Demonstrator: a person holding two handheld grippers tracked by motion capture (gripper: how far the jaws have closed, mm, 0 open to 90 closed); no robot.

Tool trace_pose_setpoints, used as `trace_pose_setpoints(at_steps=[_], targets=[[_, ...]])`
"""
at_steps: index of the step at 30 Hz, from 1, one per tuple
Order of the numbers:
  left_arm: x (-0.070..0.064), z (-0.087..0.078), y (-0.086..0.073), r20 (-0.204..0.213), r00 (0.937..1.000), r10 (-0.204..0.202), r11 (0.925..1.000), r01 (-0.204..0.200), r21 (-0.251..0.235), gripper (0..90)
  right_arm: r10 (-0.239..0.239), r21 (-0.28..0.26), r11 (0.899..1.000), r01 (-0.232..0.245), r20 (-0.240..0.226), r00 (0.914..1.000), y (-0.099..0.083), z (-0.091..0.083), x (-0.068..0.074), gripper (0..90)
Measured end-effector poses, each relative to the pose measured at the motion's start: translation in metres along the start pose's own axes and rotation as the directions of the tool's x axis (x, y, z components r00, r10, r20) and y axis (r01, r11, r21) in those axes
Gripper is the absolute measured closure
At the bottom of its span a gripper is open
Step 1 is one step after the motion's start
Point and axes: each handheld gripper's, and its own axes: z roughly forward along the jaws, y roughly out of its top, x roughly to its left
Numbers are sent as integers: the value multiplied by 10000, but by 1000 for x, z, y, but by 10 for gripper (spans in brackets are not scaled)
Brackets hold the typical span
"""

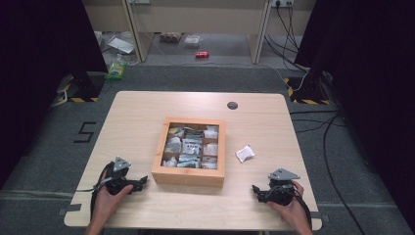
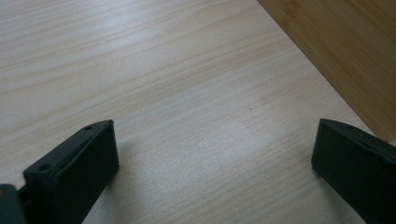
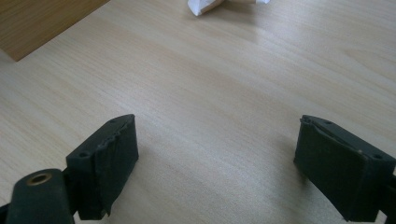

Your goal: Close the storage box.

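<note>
A small white sachet lies on the pale worktop, just right of the wooden compartment box full of packets and ahead of the right gripper. That gripper rests on the worktop with its fingers spread wide around nothing. The left gripper rests near the box's left front corner, fingers likewise spread and empty

- A light wooden table with rounded corners fills the middle of the high view.
- A square wooden box with compartments sits at its centre.
- A small white packet lies just right of the box.
- A dark round grommet sits near the upper edge.
- Two grippers rest at the lower corners: left gripper, right gripper.
</note>
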Motion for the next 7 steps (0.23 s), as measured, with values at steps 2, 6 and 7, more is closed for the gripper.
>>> trace_pose_setpoints(at_steps=[2,6,7], targets=[[0,0,0,-2,10000,2,10000,-2,0,0,-20,7,10000,20,-6,10000,0,0,0,137],[0,0,0,-1,10000,3,10000,-3,3,0,13,22,10000,-13,-22,10000,0,0,0,134],[0,0,0,0,10000,4,10000,-4,3,0,-36,11,10000,36,-34,10000,0,0,0,133]])
